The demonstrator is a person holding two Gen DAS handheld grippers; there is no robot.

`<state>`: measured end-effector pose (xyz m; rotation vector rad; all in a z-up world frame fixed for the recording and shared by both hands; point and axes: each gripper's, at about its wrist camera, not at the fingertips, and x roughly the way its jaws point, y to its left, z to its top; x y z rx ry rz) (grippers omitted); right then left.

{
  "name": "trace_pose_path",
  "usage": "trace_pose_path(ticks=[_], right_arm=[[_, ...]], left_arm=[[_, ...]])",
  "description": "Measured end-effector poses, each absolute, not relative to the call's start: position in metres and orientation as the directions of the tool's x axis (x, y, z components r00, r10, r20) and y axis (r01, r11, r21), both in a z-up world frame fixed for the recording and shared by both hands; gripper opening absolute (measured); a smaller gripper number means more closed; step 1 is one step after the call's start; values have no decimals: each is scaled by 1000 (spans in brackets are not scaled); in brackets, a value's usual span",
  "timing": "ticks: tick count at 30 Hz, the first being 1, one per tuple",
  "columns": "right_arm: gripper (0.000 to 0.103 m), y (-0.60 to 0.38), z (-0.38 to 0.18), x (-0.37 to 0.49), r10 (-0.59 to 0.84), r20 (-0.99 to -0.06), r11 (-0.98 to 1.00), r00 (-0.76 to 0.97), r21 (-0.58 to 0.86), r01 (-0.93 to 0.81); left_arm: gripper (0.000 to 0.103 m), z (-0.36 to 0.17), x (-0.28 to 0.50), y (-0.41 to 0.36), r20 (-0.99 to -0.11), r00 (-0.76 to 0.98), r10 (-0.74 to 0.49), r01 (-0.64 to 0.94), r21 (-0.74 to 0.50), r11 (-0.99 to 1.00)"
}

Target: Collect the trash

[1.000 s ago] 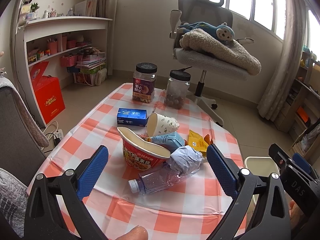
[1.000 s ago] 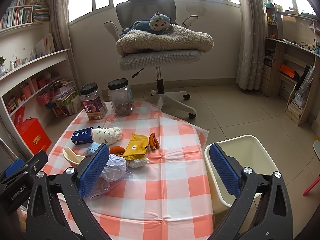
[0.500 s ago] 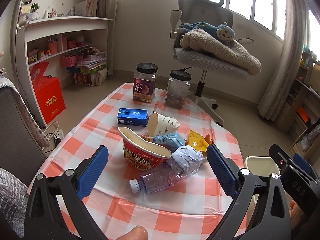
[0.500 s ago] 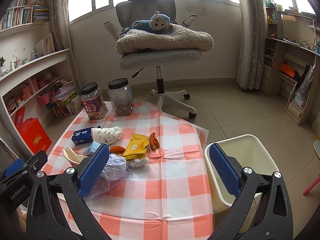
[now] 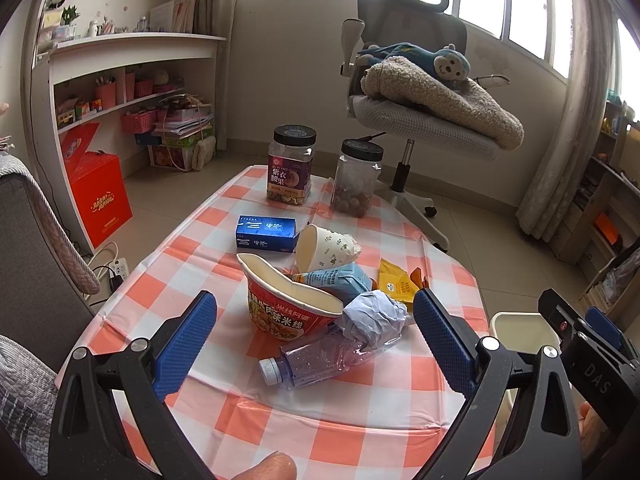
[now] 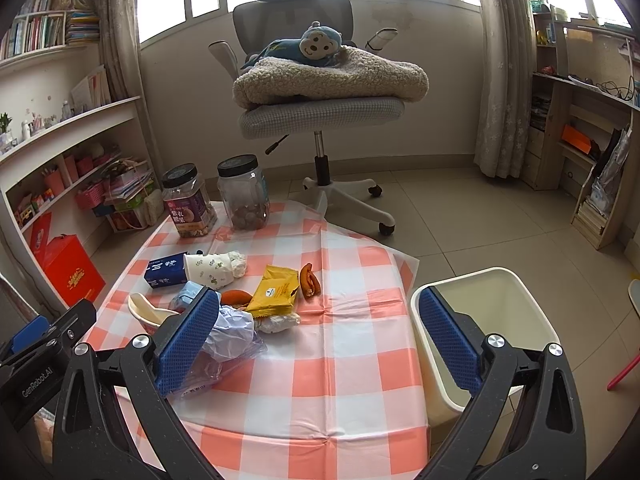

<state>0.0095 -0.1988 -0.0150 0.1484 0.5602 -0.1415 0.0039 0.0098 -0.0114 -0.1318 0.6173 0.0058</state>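
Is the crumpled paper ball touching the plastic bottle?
Touching. The left wrist view shows the crumpled paper ball resting directly on the plastic bottle, no gap.

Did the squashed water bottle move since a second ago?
No. The water bottle still lies against the red noodle bowl, on the same checks of the tablecloth.

left wrist view sits low at the near edge of the counter (image 5: pixel 192 240), looking forward and slightly down between its own tongs (image 5: pixel 316 340), trash pile close ahead. right wrist view hangs further right, facing the same way, with the bin (image 6: pixel 520 280) close under its right finger. each camera catches the other tongs at its frame edge. both share the checked counter, the two jars (image 5: pixel 292 168), the office chair (image 6: pixel 320 92) and the shelves (image 5: pixel 132 52).
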Motion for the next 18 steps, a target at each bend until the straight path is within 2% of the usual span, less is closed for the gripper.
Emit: trace_pose_path(ticks=[10,14,18], right_arm=[[96,-192,-18,9,-85,-557,980,826,102,169],[96,-190,-25,15,-66,-612,979,788,112,169],[96,-189,-25,27,-53,-673,983,737,96,159]], left_arm=[[96,-12,1,22,-576,817,-19,-72,-135,988],[96,-7,6,42,-583,812,-6,-115,-170,979],[96,21,20,73,-570,821,-33,-146,-265,953]])
